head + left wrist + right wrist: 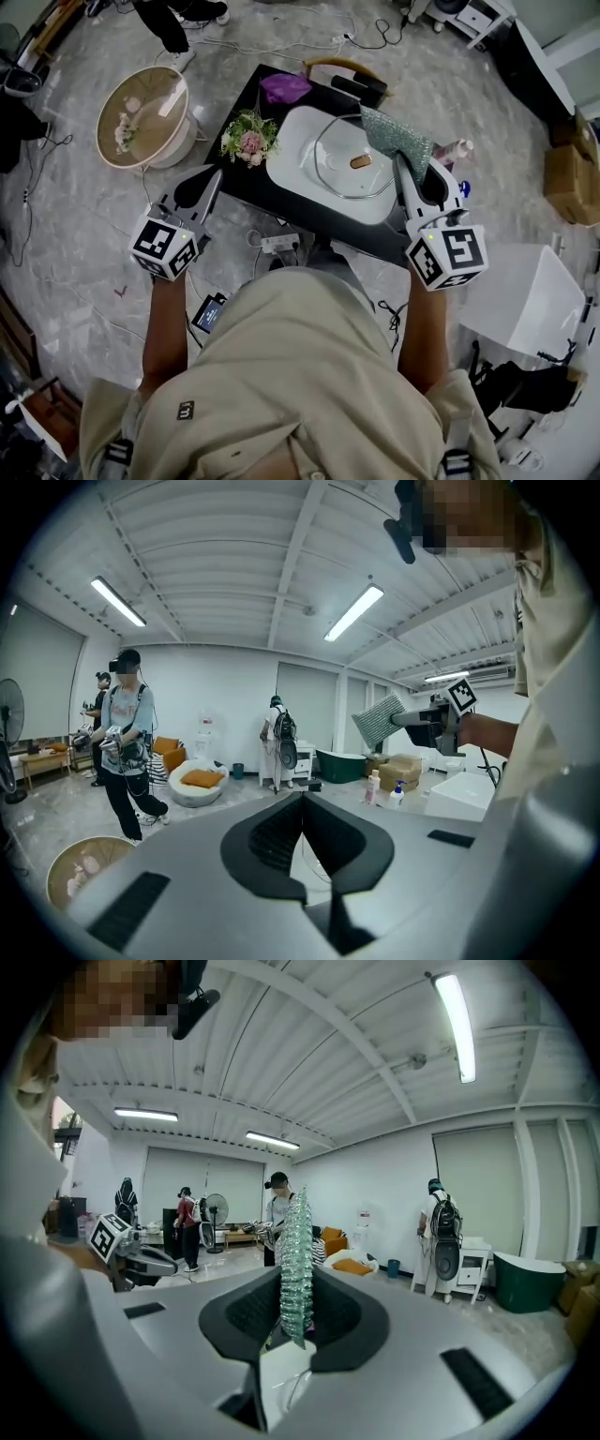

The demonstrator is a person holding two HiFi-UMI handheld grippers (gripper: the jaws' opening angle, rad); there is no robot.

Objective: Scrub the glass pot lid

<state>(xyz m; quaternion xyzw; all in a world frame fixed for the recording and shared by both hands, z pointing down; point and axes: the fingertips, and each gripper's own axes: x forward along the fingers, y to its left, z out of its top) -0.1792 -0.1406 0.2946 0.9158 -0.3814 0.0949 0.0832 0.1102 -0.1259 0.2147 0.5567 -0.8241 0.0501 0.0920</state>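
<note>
The glass pot lid [349,174], with a brown knob, lies in a white basin [292,141] on the black table [246,89]. My right gripper [397,161] is held up at the basin's right edge, shut on a green scrub pad [396,136] that stands over the lid's far right side. In the right gripper view the pad [296,1265] stands on edge between the jaws of that gripper [292,1330]. My left gripper [212,183] hovers off the table's left front edge, shut and holding nothing. Its own view, the left gripper view, shows this gripper [302,801] with jaws together, and the pad [379,720] beyond.
A bunch of flowers [248,141] and a purple cloth [284,87] lie left of the basin. A bottle [459,148] stands at the table's right. On the floor are a round tan basket [145,114], a power strip [279,244], a white box [525,300] and cables. Several people stand around the room.
</note>
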